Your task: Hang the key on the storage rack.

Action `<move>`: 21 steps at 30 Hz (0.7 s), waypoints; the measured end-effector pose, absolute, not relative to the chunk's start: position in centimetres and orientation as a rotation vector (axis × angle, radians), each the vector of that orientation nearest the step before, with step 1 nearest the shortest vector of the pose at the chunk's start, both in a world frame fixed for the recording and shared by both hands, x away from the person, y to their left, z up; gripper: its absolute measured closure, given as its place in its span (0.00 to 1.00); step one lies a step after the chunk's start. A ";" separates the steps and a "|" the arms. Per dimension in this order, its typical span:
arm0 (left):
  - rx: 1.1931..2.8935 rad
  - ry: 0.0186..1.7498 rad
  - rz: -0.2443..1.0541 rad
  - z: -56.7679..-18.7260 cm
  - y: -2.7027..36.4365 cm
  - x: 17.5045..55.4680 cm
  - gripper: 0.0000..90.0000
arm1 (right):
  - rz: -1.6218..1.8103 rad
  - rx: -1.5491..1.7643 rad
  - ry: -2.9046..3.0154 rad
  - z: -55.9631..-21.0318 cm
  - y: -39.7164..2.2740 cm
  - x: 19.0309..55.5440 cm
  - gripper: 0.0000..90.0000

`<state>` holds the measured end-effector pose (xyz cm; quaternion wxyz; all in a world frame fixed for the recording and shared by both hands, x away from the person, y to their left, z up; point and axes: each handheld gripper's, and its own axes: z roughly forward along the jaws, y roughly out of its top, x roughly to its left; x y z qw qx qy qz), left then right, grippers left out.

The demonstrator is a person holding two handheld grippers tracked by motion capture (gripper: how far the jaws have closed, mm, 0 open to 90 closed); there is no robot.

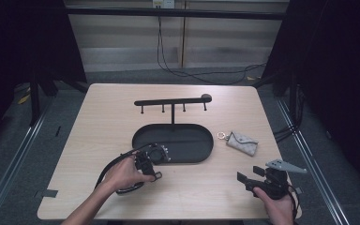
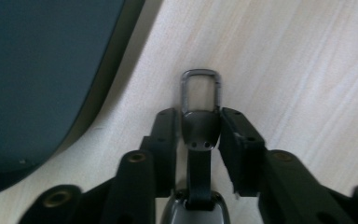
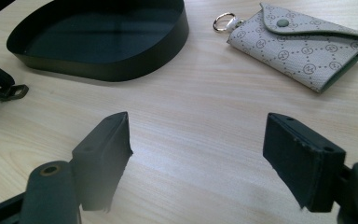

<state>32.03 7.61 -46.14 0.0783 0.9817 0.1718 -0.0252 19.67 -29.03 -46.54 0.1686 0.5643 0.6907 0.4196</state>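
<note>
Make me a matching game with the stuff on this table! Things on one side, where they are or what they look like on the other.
Things:
1. key clip
2. oval tray
3. patterned pouch
4. right gripper

Descriptions:
A. grey-white, snap flap, ring at one end
B. jaws wide apart over bare wood
C. squeezed between the left gripper's jaws
D. black, under the hook rack

Pairs: 1-C, 2-D, 3-A, 4-B

A dark metal key fob (image 2: 200, 128) with a rectangular wire loop (image 2: 201, 88) at its tip lies flat on the tabletop, clamped between the pads of the left claw (image 2: 199, 135), loop jutting just past the fingertips
</note>
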 end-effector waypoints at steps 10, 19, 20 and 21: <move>3.012 0.482 -0.057 -46.4 6.8 31.8 0.77 | 1.191 1.612 1.960 -46.6 -29.0 19.7 0.26; 3.070 0.501 -0.041 -46.4 5.9 31.6 0.78 | 1.191 1.612 1.970 -46.6 -29.0 19.8 0.26; 3.076 0.503 -0.035 -46.4 5.9 31.5 0.78 | 1.191 1.612 1.971 -46.7 -29.0 19.8 0.26; 3.073 0.505 -0.022 -46.4 5.8 31.4 0.78 | 1.191 1.611 1.971 -46.6 -29.0 19.8 0.26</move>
